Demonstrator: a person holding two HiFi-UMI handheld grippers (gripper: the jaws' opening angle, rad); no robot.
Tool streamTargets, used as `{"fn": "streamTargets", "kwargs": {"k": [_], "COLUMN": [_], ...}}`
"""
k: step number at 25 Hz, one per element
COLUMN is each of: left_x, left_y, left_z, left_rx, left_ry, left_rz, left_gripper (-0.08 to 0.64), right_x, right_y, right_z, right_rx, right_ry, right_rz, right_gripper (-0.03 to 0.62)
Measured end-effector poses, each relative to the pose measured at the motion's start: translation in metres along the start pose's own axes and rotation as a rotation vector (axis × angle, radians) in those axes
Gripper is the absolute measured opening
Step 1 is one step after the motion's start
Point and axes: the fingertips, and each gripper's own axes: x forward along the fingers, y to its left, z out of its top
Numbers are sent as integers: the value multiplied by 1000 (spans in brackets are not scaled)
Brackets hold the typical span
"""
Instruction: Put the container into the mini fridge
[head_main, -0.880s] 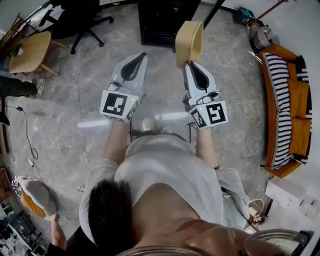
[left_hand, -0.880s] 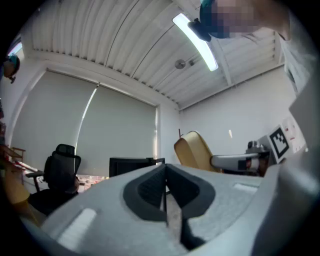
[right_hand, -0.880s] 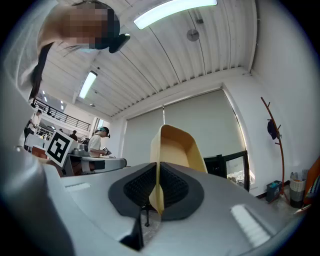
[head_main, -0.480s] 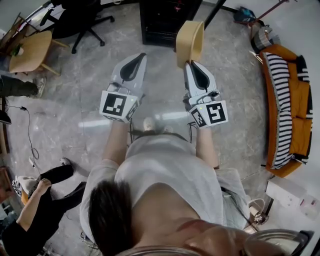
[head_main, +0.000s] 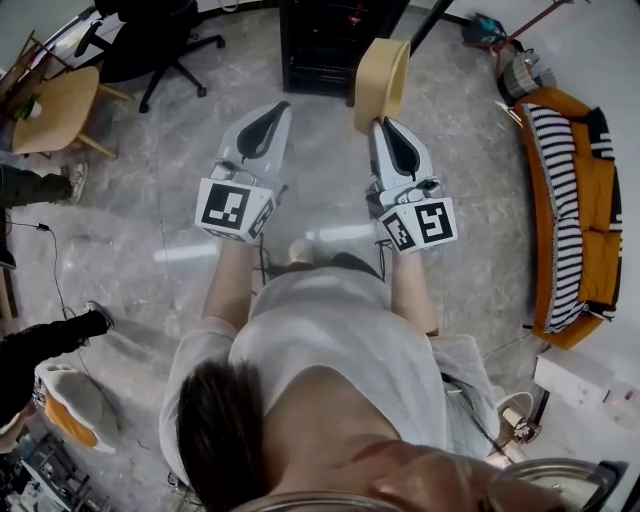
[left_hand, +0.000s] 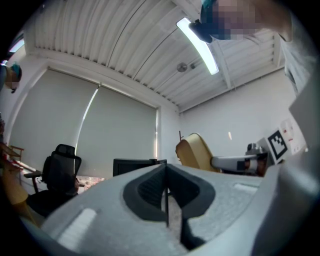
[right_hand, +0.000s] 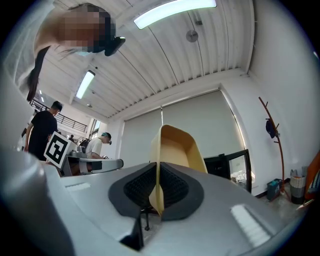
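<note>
A tan, open-topped container (head_main: 381, 82) is held up in front of me by its rim, with my right gripper (head_main: 385, 128) shut on it. The right gripper view shows the container (right_hand: 175, 150) standing up from between the dark pads (right_hand: 172, 187). My left gripper (head_main: 268, 125) is shut and holds nothing; its pads (left_hand: 167, 187) meet in the left gripper view. The black mini fridge (head_main: 330, 40) stands on the floor ahead, just beyond the container. It also shows in the left gripper view as a dark box, the fridge (left_hand: 135, 166), and at the right of the right gripper view, the fridge (right_hand: 232, 170).
A black office chair (head_main: 150, 45) and a wooden chair (head_main: 55, 105) stand at the far left. An orange and striped sofa (head_main: 575, 220) runs along the right. Another person's leg (head_main: 45, 340) is at the left edge. Grey marble floor (head_main: 150, 200) lies between.
Both grippers and the container have shifted slightly forward, toward the fridge. The bystander at the lower left has moved away toward the left edge.
</note>
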Motion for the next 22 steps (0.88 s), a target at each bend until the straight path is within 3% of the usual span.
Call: {"fn": "streamTargets", "kwargs": {"k": [9, 22], "left_x": [17, 112], "left_y": [17, 51], "left_z": [-4, -14], "left_rx": [2, 10], "left_ry": [-4, -24], "left_rz": [-27, 19], "left_gripper": [2, 2], "right_x": [22, 85], "right_y": [-5, -89], "right_z": [-3, -12], "right_rx": [6, 15], "right_ry": [-11, -16], "right_rz": [-4, 48], "right_gripper": [17, 17]}}
